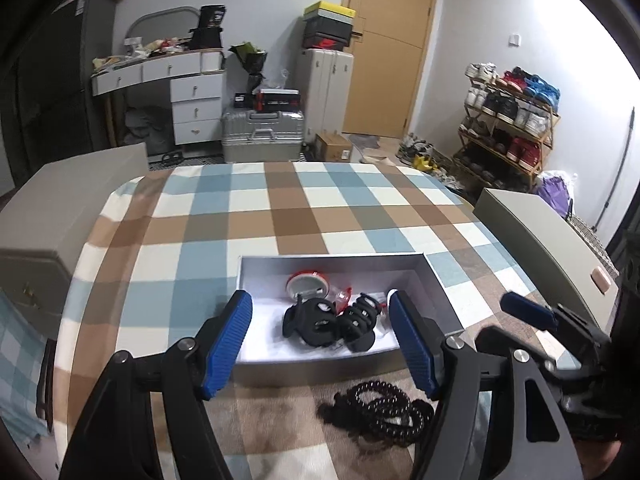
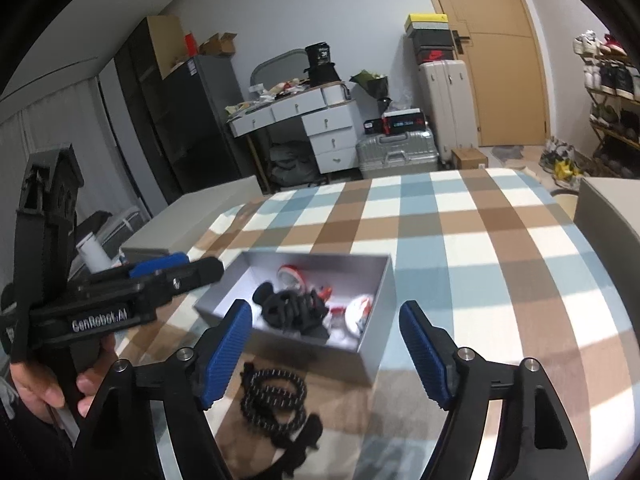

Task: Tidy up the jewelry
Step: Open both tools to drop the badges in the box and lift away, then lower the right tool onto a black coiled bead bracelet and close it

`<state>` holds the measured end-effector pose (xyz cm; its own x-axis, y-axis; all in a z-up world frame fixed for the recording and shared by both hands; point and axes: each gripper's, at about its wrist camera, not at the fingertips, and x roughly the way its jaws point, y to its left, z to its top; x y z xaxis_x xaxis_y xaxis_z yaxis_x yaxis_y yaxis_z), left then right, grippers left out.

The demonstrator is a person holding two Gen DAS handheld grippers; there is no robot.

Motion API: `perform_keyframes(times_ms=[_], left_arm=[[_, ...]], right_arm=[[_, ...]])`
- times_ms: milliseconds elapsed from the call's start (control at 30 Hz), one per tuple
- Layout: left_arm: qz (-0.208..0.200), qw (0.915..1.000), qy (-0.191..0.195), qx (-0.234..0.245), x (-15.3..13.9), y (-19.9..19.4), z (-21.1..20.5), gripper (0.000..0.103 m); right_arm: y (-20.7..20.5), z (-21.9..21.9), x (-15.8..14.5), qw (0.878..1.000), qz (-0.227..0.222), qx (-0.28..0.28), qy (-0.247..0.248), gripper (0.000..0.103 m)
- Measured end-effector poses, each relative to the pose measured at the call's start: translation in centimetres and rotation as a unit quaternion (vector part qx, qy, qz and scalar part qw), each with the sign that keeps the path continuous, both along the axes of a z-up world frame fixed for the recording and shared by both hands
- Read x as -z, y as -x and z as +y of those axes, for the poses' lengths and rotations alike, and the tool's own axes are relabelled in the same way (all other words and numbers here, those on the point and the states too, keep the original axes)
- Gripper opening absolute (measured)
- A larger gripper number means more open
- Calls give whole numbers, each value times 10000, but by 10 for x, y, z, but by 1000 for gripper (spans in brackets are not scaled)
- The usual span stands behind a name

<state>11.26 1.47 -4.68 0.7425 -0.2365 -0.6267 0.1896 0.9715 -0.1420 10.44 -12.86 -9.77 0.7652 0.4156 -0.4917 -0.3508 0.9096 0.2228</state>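
A white open box sits on the checkered table, also in the right wrist view. It holds black hair claws, a red-and-white round item and small red-white pieces. A black bead necklace lies coiled on the cloth in front of the box, seen too in the right wrist view. My left gripper is open and empty above the box's near edge. My right gripper is open and empty above the necklace and box corner. The right gripper also shows in the left wrist view.
The table has a blue, brown and white checkered cloth. Grey chair backs stand at the table's left and right sides. A cluttered room with drawers, suitcases and a shoe rack lies beyond.
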Motion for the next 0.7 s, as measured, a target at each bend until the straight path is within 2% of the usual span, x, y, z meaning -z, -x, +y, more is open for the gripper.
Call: perform_keyframes(times_ms=[33, 233, 533, 700], left_arm=[[-20, 10000, 23, -59, 1, 2, 2, 77], [-114, 9995, 2, -298, 6, 18, 12, 82], [-28, 9988, -68, -481, 19, 37, 16, 87], [47, 9977, 10, -679, 31, 52, 23, 87]], right_arm=[[3, 0, 1, 10000, 5, 14, 48, 78], [21, -3, 8, 9998, 154, -92, 8, 80], [38, 0, 20, 9994, 288, -193, 17, 87], [43, 4, 35, 9968, 632, -480, -66, 87]])
